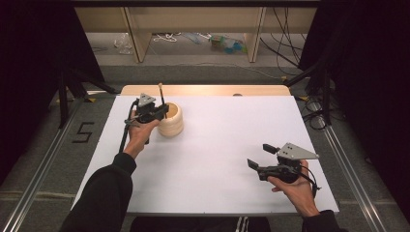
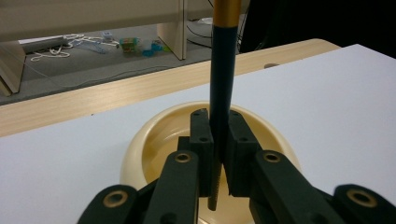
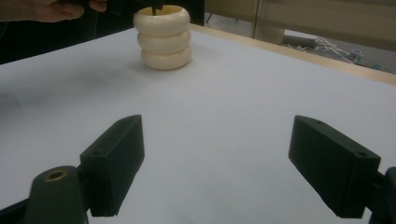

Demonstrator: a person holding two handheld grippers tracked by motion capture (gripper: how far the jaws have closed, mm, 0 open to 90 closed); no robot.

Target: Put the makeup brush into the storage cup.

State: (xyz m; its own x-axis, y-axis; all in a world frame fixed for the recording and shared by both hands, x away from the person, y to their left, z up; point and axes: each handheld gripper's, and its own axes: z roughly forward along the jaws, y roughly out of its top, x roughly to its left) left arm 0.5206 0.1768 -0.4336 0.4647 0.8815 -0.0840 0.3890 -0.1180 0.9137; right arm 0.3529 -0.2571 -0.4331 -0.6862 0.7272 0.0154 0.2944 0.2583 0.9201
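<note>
Cream ribbed pot [image 1: 171, 120] at ten o'clock on the white surface [image 1: 217, 145], near its far-left edge; hollow open at the top. Left claw [image 2: 215, 135] over the rim, clenched on a dark stick with a gold band [image 2: 222, 70], upright, lower tip inside the pot's mouth. Right claw [image 3: 217, 168] at four o'clock, released, jaws wide apart, just above bare surface; broad open sheet between the two

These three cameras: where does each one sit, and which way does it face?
High view: above the person's side, facing forward and down on the white table; shows both forearms, left claw, right claw.
Left gripper view: on the left claw, facing its shut jaws gripping a dark stick over the cream holder.
Right gripper view: on the right claw, jaws open.
Shared: all show the holder.
</note>
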